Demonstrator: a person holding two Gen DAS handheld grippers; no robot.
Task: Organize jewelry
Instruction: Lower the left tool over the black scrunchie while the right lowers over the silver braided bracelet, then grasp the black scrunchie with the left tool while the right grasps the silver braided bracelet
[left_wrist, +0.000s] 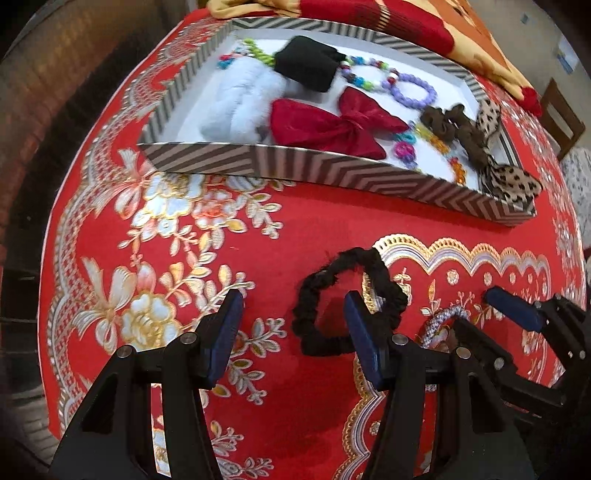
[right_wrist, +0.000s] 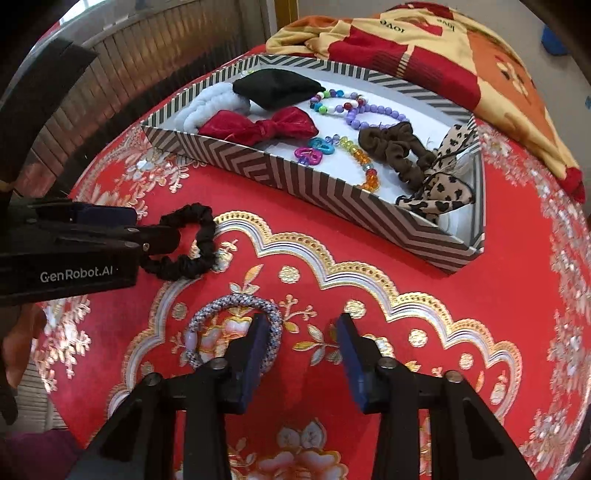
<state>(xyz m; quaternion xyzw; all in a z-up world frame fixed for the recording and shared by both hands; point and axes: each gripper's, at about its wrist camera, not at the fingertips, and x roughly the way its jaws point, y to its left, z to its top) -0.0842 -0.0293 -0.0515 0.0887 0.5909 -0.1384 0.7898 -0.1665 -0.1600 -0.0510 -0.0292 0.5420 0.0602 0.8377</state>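
Observation:
A black scrunchie (left_wrist: 314, 284) (right_wrist: 205, 236) lies on the red cloth. My left gripper (left_wrist: 291, 325) (right_wrist: 155, 227) is low over it and open, its right finger inside the loop and the left arc of the ring between the pads. A silver-blue braided hair tie (right_wrist: 229, 302) (left_wrist: 439, 319) lies nearer the front. My right gripper (right_wrist: 304, 334) (left_wrist: 476, 314) is open over it, the left finger inside the loop and the tie's right arc just beside that pad. Behind them stands the chevron-striped box (left_wrist: 295, 162) (right_wrist: 277, 166).
The box holds a red bow (right_wrist: 258, 125), a black pad (right_wrist: 277, 88), a white fluffy scrunchie (left_wrist: 236, 107), bead bracelets (right_wrist: 373, 114), a brown scrunchie (right_wrist: 391, 144) and a leopard bow (right_wrist: 439, 188). A yellow-red blanket (right_wrist: 424, 48) lies behind. The table edge curves on the left.

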